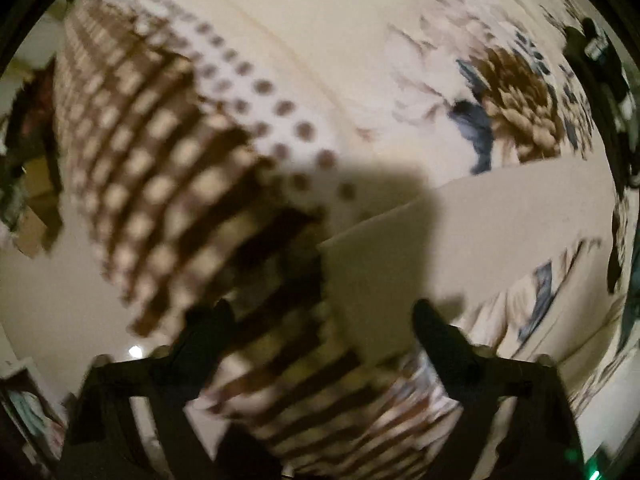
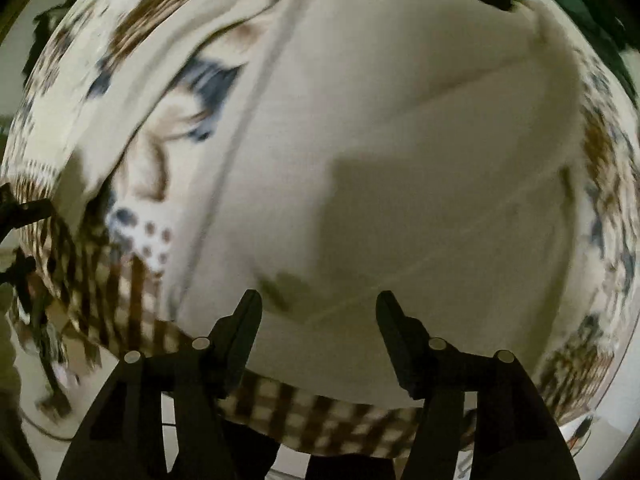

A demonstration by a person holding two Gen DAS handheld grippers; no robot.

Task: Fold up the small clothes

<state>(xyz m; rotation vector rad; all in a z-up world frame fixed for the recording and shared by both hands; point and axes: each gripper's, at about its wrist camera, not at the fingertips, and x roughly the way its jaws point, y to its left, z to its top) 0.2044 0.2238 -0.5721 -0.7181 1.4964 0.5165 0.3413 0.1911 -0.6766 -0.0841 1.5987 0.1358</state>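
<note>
1. The plain beige garment (image 2: 400,140) fills most of the right wrist view; in the left wrist view it's a flat piece in the lower right, its corner just past the fingertips.
2. It's lying on a patterned bedspread (image 1: 132,152) with brown checks, dots and blue-brown flowers.
3. Left gripper (image 1: 320,316): jaws wide apart, nothing between them, garment corner right in front.
4. Right gripper (image 2: 318,300): jaws apart too, over the beige cloth, not pinching it.
5. Both views are pretty blurry.
</note>
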